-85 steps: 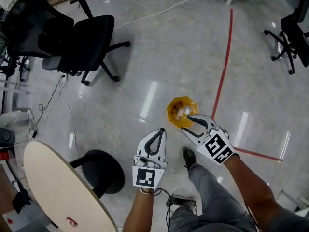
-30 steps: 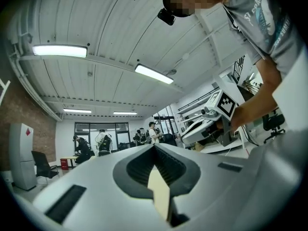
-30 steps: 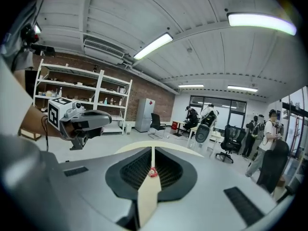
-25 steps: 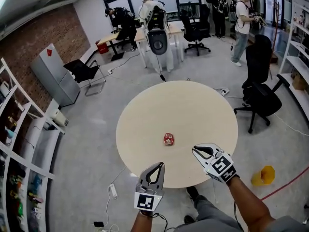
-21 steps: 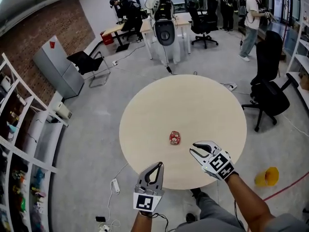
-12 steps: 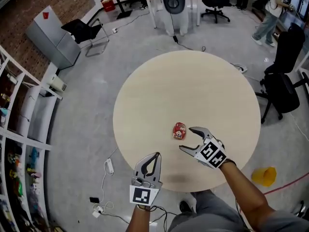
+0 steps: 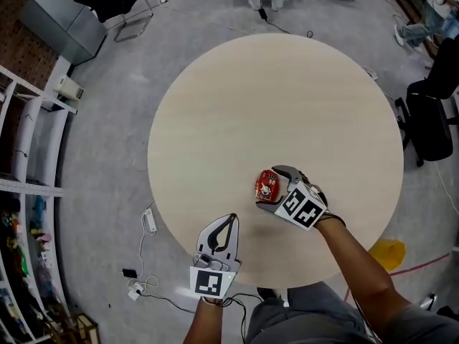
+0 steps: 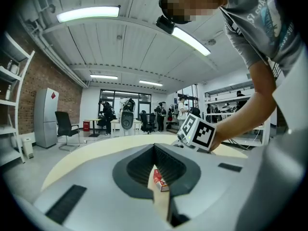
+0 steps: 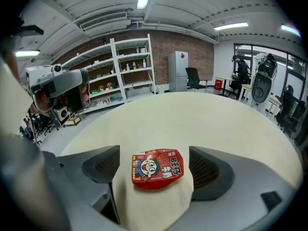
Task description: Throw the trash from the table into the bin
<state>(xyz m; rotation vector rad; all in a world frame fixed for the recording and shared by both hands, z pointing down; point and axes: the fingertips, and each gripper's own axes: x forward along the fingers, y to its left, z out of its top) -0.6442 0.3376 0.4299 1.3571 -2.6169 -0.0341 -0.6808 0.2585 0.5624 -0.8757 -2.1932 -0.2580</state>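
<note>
Red packet (image 9: 157, 169) on table (image 7: 272, 99) — between right claw (image 7: 272, 188) jaws, just opening, untouched.

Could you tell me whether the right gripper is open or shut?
Open: the right gripper has just been opening, and the red packet lies untouched between its jaws.

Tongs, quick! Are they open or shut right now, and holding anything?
Left tongs: shut, holding nothing.
Right tongs: open, just been opening; the red snack packet lies between them, not gripped.
</note>
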